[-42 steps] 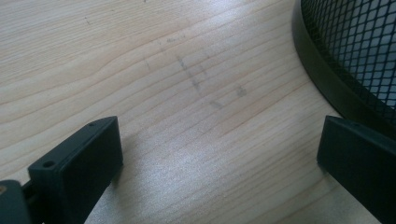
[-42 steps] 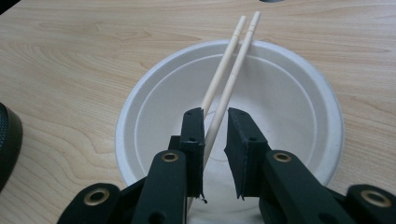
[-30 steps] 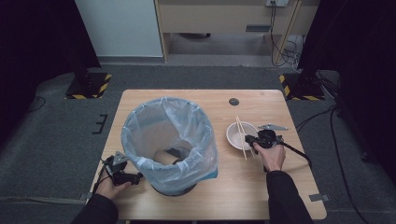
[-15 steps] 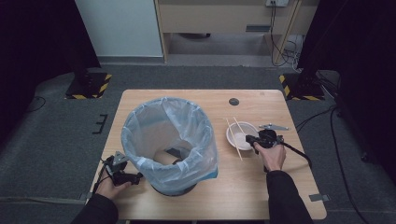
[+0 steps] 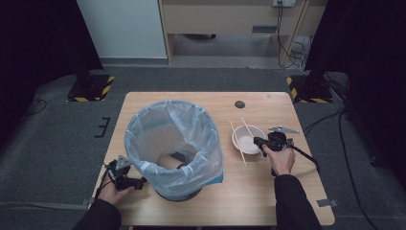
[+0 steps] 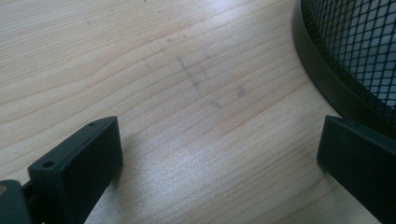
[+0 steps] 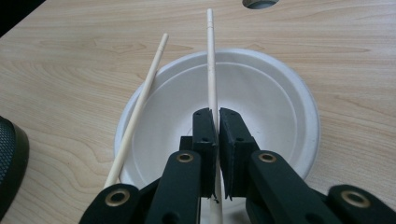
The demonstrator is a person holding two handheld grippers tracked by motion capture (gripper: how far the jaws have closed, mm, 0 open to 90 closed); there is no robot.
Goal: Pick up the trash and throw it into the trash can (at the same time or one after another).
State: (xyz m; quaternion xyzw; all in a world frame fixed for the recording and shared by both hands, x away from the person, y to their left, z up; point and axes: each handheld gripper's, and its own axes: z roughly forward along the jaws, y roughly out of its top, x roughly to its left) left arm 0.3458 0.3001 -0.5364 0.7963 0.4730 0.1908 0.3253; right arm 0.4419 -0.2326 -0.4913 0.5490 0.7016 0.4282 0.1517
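A white paper bowl (image 5: 245,140) (image 7: 280,107) sits on the wooden table (image 5: 268,191), right of centre. Two wooden chopsticks rest on it. My right gripper (image 5: 261,143) (image 7: 218,114) reaches over the bowl's near rim and is shut on one chopstick (image 7: 212,70), which runs between the pads and points away over the far rim. The other chopstick (image 7: 140,102) (image 5: 238,143) lies loose across the bowl's left edge. My left gripper (image 5: 139,182) (image 6: 219,140) rests low at the table's front left, open, with bare wood between its jaws.
A black mesh bin (image 6: 355,51) lined with a pale blue bag (image 5: 172,143) stands mid-table, close to the left gripper's right jaw. Its base (image 7: 9,158) lies left of the bowl. A round cable hole (image 5: 240,104) is in the table's far part.
The two chopsticks on the bowl have shifted a little and now lie further apart. Both hands have stayed where they were.
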